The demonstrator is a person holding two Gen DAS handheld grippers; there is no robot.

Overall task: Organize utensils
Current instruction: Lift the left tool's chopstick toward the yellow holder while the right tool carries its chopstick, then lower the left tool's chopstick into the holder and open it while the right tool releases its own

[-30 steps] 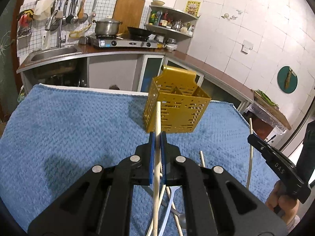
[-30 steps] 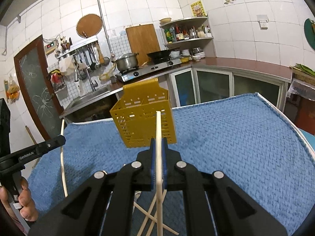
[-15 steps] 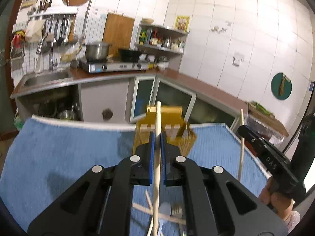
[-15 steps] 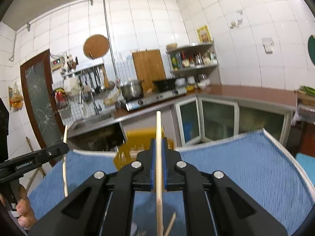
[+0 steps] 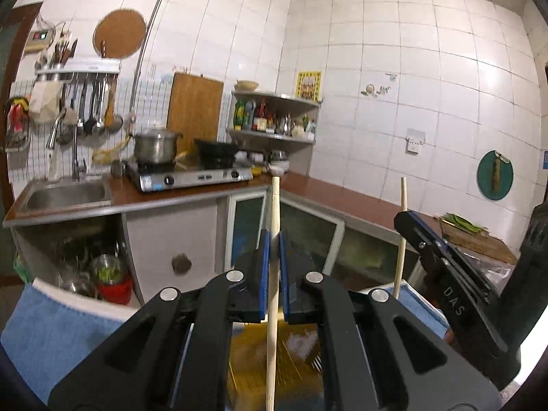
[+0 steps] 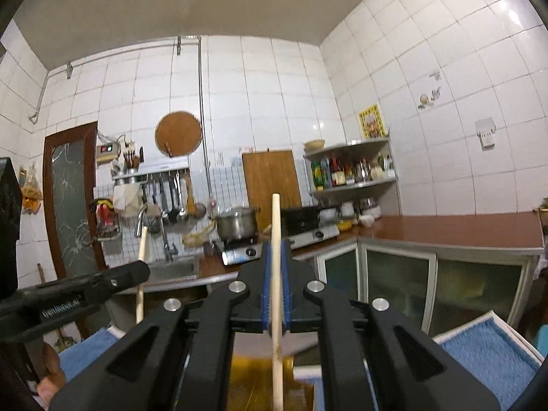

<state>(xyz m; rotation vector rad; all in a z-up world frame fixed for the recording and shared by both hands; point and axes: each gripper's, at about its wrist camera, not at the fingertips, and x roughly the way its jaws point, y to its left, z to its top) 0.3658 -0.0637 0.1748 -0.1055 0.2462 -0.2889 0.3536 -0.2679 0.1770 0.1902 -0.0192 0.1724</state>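
My left gripper (image 5: 273,239) is shut on a pale wooden chopstick (image 5: 272,294) that stands upright between its blue pads. Below it, blurred, lies the yellow slotted utensil basket (image 5: 253,373). My right gripper (image 6: 275,250) is shut on a second upright wooden chopstick (image 6: 276,308), with the yellow basket (image 6: 253,387) directly beneath. In the left wrist view the right gripper (image 5: 404,219) shows at the right with its chopstick (image 5: 400,239). In the right wrist view the left gripper (image 6: 137,270) shows at the left with its chopstick (image 6: 141,274).
A blue towel (image 5: 51,328) covers the table, also seen as the towel (image 6: 486,346) at lower right. Behind stand a kitchen counter (image 5: 342,198), a sink (image 5: 68,193), a gas stove (image 5: 191,176) with a pot (image 5: 156,145), and a corner shelf (image 6: 352,167) of bottles. A hand (image 6: 48,376) grips the left tool.
Both grippers have risen and tilted up with their chopsticks. The yellow basket, once ahead on the towel, now lies low beneath the fingers, and the loose utensils on the towel have left view.
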